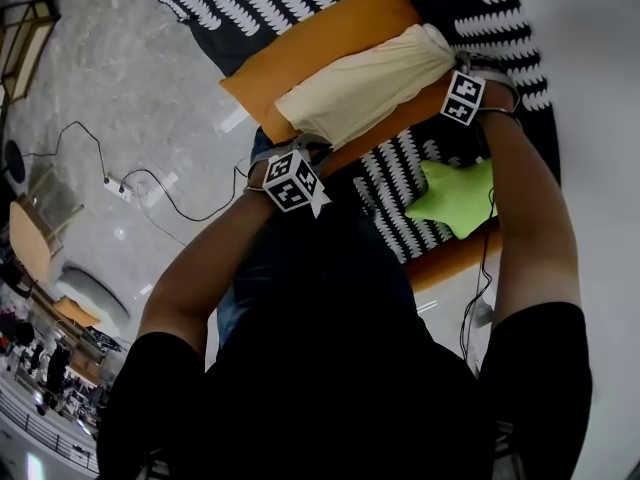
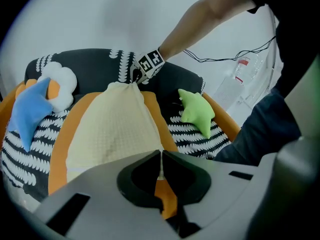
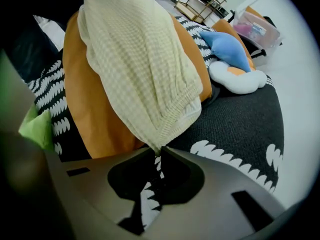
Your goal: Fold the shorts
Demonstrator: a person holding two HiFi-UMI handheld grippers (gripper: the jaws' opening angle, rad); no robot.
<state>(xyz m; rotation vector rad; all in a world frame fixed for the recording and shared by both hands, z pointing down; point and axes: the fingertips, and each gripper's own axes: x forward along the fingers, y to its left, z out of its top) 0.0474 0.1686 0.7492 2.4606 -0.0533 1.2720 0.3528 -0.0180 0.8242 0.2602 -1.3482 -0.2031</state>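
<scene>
Cream waffle-knit shorts (image 1: 365, 83) lie stretched across an orange cushion (image 1: 330, 28), with a gripper at each end. My left gripper (image 1: 297, 148) is shut on one end of the shorts (image 2: 112, 129); a thin edge of cloth is pinched between its closed jaws (image 2: 160, 158). My right gripper (image 1: 456, 66) is shut on the gathered other end (image 3: 150, 79), and the cloth bunches into its closed jaws (image 3: 159, 151). In the left gripper view the right gripper (image 2: 136, 80) shows at the far end of the shorts.
The cushion rests on a black-and-white patterned cover (image 1: 400, 183). A green star plush (image 1: 455, 196) lies right of the shorts; a blue star plush (image 2: 30, 109) and a white cloud plush (image 2: 62, 86) lie left. Cables (image 1: 150, 183) run over the grey floor.
</scene>
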